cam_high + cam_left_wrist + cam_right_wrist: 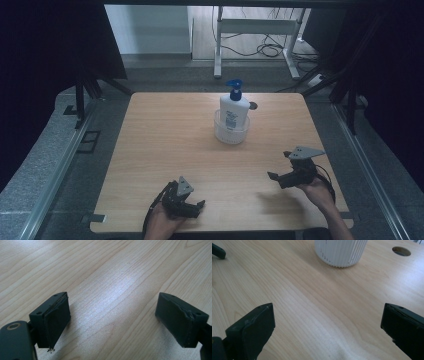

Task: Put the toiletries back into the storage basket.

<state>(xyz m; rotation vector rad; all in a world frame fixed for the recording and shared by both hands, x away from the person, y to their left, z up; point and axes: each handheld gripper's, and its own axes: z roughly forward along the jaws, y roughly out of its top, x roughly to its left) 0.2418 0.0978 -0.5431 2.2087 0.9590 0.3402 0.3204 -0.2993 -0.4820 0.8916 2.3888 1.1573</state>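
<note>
Grippers held low at the near edge, likely a ready pose: left gripper (pixel 192 206) and right gripper (pixel 280 167) both with jaws spread, nothing gripped. Pump bottle (pixel 234 106) stood upright inside ribbed white cup (pixel 231 133), far centre of table (pixel 160 150), well apart from both.

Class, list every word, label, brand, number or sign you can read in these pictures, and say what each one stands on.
No text can be read in any view.
Pump bottle: it carries a blue printed label on its front, but the print is too small and blurred to read.
Ribbed white container: no markings visible.
Wooden table, left gripper and right gripper: no lettering visible.
</note>
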